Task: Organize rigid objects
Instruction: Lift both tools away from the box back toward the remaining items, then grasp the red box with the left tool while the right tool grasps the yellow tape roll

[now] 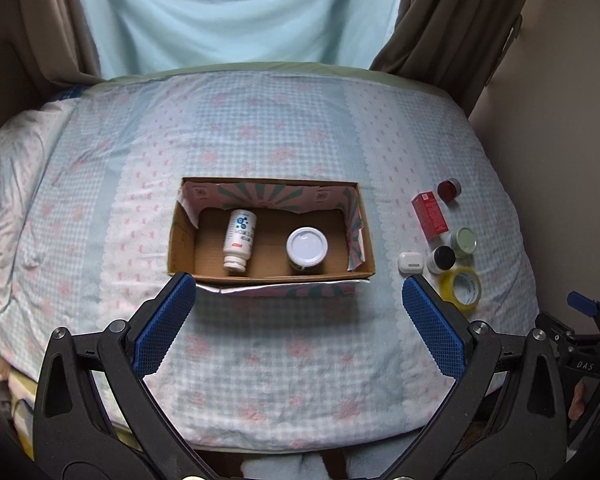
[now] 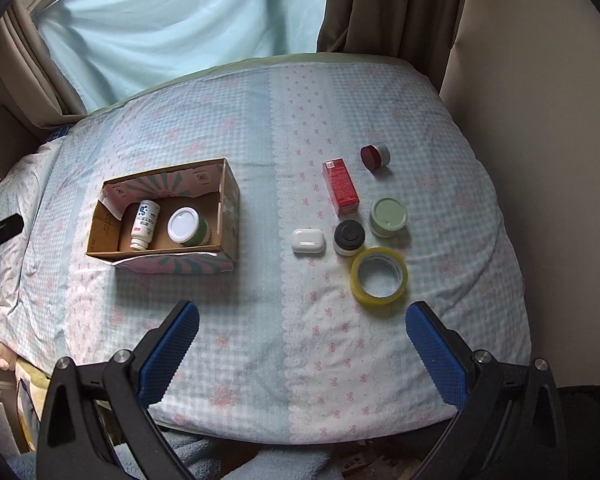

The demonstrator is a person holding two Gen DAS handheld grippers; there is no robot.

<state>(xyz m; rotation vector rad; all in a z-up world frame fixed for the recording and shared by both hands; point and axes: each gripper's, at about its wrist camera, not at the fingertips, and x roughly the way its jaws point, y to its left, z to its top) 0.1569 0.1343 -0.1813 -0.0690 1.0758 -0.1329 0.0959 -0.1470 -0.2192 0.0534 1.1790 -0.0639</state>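
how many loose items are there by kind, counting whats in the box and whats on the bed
Bottles: 1, the white bottle lying in the cardboard box
Jars: 4, white-lid jar in the box, red-lid jar, green-lid jar, black-lid jar
Cartons: 1, red carton
Earbud cases: 1, white earbud case
Tape rolls: 1, yellow tape roll
Total: 8

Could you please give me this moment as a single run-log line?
left gripper: open, empty | right gripper: open, empty | cardboard box: white bottle, white-lidded jar | six items outside on bed
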